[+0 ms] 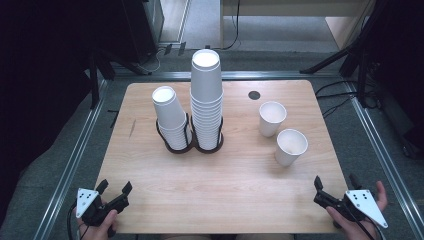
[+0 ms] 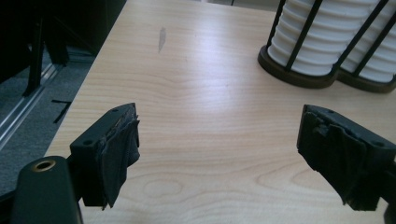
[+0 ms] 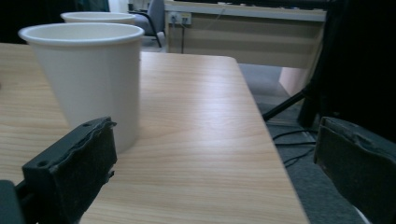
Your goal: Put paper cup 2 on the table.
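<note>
Claws both released, empty — our right claw (image 1: 320, 192) just short of nearest loose cup (image 1: 290, 146). Approach step; next we straddle its wall, clench.

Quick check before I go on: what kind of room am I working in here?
Likely a lab or office test bench: a wooden table framed by metal rails, tripod legs and cables on grey carpet, an office chair and a wall socket behind.
</note>
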`<state>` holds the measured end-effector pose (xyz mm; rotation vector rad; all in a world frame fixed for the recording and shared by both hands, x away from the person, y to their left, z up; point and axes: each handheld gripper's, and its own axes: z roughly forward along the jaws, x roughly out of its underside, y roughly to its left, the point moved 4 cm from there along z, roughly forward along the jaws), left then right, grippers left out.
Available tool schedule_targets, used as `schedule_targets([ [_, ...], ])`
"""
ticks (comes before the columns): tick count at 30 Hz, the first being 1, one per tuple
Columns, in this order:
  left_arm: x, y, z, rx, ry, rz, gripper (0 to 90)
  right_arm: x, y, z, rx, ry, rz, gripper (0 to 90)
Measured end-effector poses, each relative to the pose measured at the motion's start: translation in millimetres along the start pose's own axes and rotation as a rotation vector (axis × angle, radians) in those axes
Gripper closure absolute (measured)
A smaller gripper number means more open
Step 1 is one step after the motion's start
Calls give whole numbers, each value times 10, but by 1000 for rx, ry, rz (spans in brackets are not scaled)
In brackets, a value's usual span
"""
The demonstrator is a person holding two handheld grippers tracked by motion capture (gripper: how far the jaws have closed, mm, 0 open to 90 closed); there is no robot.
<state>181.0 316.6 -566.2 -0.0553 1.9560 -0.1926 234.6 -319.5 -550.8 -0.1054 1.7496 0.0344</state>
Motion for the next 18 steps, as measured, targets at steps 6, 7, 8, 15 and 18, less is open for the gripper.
schedule_targets([
  [6,0,84,12,-2,-5,-30,131,33,-161,-73,51,3,-8,0],
  [7,2,85,20,-1,-2,-30,131,44,-175,-80,55,5,-6,0],
  [8,3,86,23,-1,1,-28,131,55,-186,-83,60,8,-9,0],
  [15,-2,93,39,0,5,-41,131,43,-185,-81,66,6,2,0],
  [18,-3,91,46,0,9,-42,131,19,-136,-87,42,3,12,0],
])
